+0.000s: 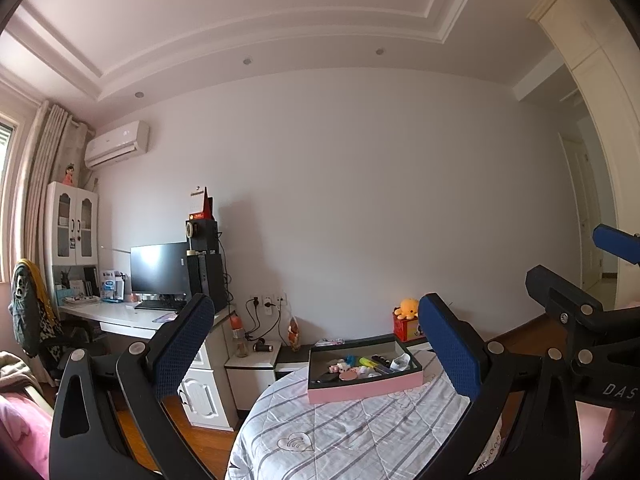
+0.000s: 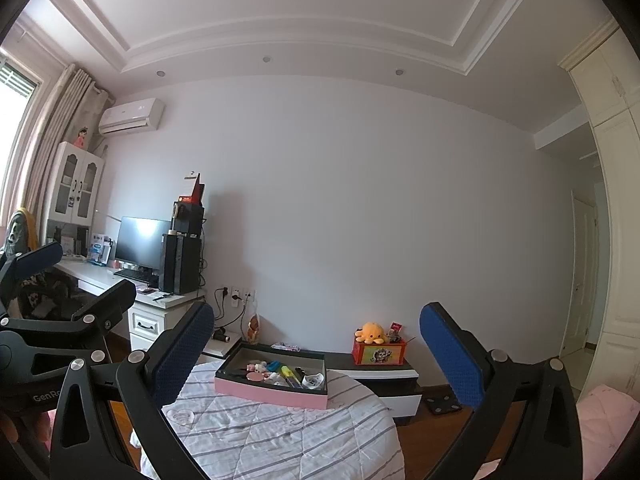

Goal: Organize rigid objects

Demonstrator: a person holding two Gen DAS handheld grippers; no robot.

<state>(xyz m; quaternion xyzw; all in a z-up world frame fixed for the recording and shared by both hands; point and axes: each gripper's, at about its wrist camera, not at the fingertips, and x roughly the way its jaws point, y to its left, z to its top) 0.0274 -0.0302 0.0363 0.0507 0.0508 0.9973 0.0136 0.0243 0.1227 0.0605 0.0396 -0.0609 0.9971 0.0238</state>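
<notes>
Grippers raised over a striped quilt [image 1: 360,432]: left gripper [image 1: 316,344] and right gripper [image 2: 316,356] both gape wide, holding nothing. Pink tray [image 2: 268,394] of small objects [image 2: 280,372] sits ahead on the quilt.

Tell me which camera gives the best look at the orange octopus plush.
The right wrist view: the orange octopus plush sits in full sight on the red box. In the left wrist view, the plush is partly hidden behind a blue pad of the left tongs.
</notes>
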